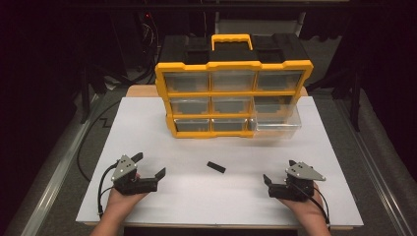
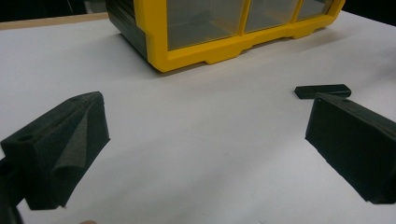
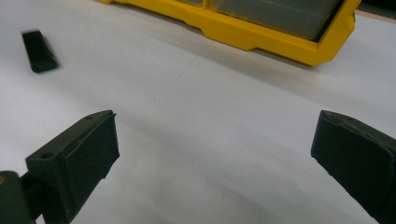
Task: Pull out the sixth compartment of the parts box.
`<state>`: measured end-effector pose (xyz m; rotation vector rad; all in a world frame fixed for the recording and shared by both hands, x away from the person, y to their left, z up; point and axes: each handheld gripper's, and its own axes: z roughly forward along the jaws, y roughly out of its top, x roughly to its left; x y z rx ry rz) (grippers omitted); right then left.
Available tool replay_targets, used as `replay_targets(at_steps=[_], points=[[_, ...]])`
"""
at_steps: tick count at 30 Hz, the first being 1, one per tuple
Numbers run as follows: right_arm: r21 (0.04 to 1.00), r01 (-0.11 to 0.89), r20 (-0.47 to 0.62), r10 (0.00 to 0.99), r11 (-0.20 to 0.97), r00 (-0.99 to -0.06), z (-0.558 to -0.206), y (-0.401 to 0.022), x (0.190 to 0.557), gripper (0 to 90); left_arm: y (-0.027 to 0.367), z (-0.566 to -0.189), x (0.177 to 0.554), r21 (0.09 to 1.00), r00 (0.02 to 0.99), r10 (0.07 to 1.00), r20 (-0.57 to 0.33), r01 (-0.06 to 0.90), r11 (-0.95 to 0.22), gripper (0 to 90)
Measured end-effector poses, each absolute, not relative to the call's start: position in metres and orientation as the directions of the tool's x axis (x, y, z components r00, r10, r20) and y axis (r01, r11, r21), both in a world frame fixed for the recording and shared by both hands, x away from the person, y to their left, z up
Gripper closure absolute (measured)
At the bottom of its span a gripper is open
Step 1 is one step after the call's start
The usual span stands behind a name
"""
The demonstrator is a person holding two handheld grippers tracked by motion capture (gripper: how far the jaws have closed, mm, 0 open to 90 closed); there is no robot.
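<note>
1. Left gripper [image 1: 150, 166] and right gripper [image 1: 279, 178] rest on the white bench [image 1: 196, 196], jaws released, grasping nothing
2. Small black block [image 1: 216, 167] lies flat between them, slightly farther
3. Yellow drawer organizer [image 1: 233, 98] stands beyond, its bottom-right drawer [image 1: 278, 127] pulled out

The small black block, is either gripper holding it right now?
No, the small black block lies alone on the white table, between both open grippers.
</note>
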<state>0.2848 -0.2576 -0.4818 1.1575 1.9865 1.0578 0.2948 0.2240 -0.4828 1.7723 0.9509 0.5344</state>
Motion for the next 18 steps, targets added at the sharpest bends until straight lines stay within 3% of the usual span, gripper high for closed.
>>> replay_targets(at_steps=[9,18], points=[[0.903,0.418,0.117,0.878,0.101,-0.465,-0.4835,-0.262,0.2871,0.3,0.2218,-0.4844,0.2958,0.916,0.598,0.797,-0.083,0.36,-0.175,0.2],[0.924,0.34,0.008,0.88,0.175,-0.474,-0.4796,-0.2567,0.2831,0.3,0.2223,-0.4834,0.2972,0.92,0.585,0.805,-0.097,0.362,-0.151,0.2]])
